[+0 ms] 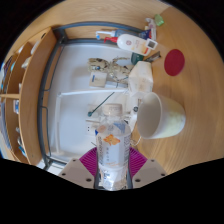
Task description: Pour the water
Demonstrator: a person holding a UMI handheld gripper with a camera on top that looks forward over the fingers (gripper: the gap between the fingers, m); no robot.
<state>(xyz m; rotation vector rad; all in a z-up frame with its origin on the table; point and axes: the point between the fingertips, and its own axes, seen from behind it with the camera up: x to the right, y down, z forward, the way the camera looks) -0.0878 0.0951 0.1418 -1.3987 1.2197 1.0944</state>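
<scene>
While the claw (113, 172) points forward over a pale table (70, 95), its two fingers are clamped on a clear plastic water bottle (113, 150), the magenta pads (91, 161) pressing against the bottle at either side; the bottle stands upright between the fingers and rises just ahead of them, its narrower top reaching toward the middle of the table; just to the right of the bottle and slightly beyond the fingers sits a white bowl-shaped cup (160, 118), its open mouth facing up, close beside the bottle though whether they touch cannot be told; farther ahead, beyond both, a white jug-like container (141, 77) stands among a small cluster of items (102, 68) too small to identify; well beyond the fingers and off to the right lies a round red disc (175, 61) on a wooden surface; to the left of the claw runs a wooden shelf (30, 70) along the table's side; near the far end of the table some colourful small objects (150, 40) are grouped, unclear in detail.
</scene>
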